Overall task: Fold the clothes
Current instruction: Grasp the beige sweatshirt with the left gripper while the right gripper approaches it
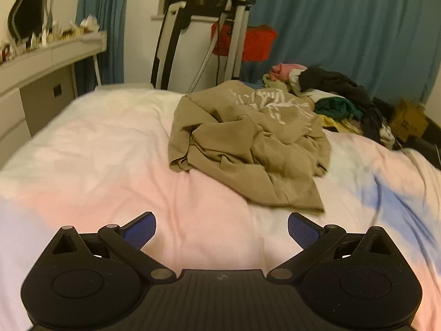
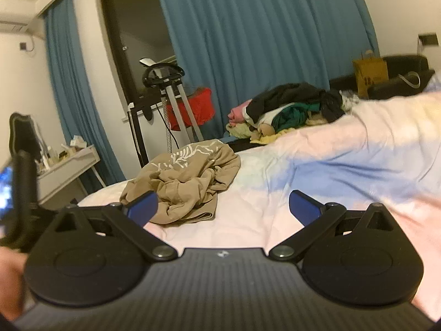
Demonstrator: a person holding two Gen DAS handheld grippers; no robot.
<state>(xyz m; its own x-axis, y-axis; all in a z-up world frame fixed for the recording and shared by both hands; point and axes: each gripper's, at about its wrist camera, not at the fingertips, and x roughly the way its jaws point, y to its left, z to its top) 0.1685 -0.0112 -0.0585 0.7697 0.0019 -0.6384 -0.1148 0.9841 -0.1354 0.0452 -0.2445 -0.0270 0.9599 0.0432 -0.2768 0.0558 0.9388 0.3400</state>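
Jaws spread wide on left gripper (image 1: 222,230) and right gripper (image 2: 223,208), both empty above the bed (image 1: 110,149). Tan garment (image 1: 248,143) lies crumpled mid-bed, apart from both. Clothes pile (image 1: 330,96) just behind it.

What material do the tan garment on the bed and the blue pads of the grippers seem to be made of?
Tan garment: probably soft matte knit cotton, since it crumples in loose folds; white print on it. Blue pads: likely textured rubber or plastic, judging by the fine grid pattern.
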